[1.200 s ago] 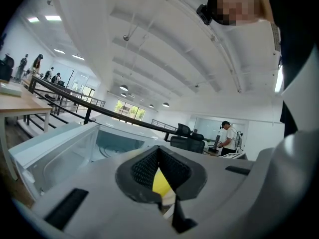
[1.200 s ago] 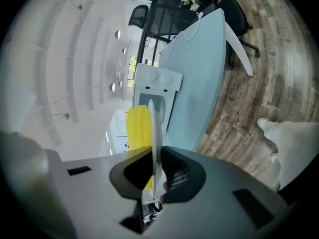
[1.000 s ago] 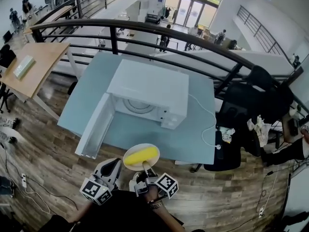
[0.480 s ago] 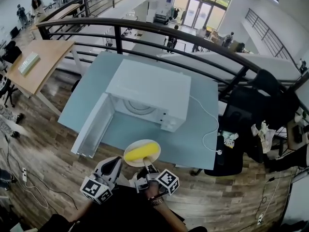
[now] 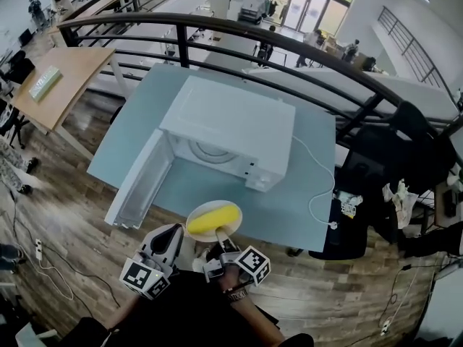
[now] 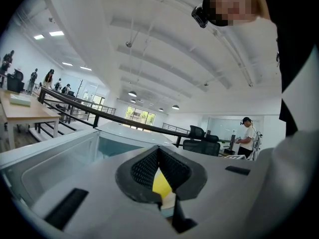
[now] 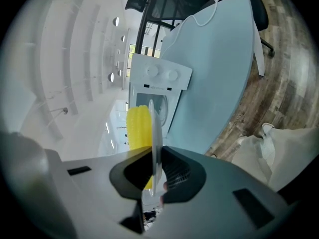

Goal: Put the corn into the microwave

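Note:
A yellow corn cob (image 5: 215, 220) lies on a white plate (image 5: 197, 214), held level over the front edge of the pale blue table (image 5: 289, 208). My right gripper (image 5: 221, 241) is shut on the plate's near rim; in the right gripper view the plate (image 7: 156, 128) runs edge-on between the pads with the corn (image 7: 138, 128) beside it. The white microwave (image 5: 224, 132) stands mid-table, its door (image 5: 141, 186) swung open to the left and the cavity showing. My left gripper (image 5: 171, 240) hangs just left of the plate, shut and empty; past its tips (image 6: 158, 151) a bit of corn (image 6: 162, 183) shows.
A white cable (image 5: 318, 194) runs from the microwave off the table's right edge. A black railing (image 5: 325, 56) curves behind the table. Black chairs (image 5: 391, 150) stand to the right and a wooden desk (image 5: 58, 85) to the left. A person (image 6: 246, 136) stands far off.
Both grippers have moved toward the table. The plate with the corn, earlier short of the table's front edge, now hangs over it.

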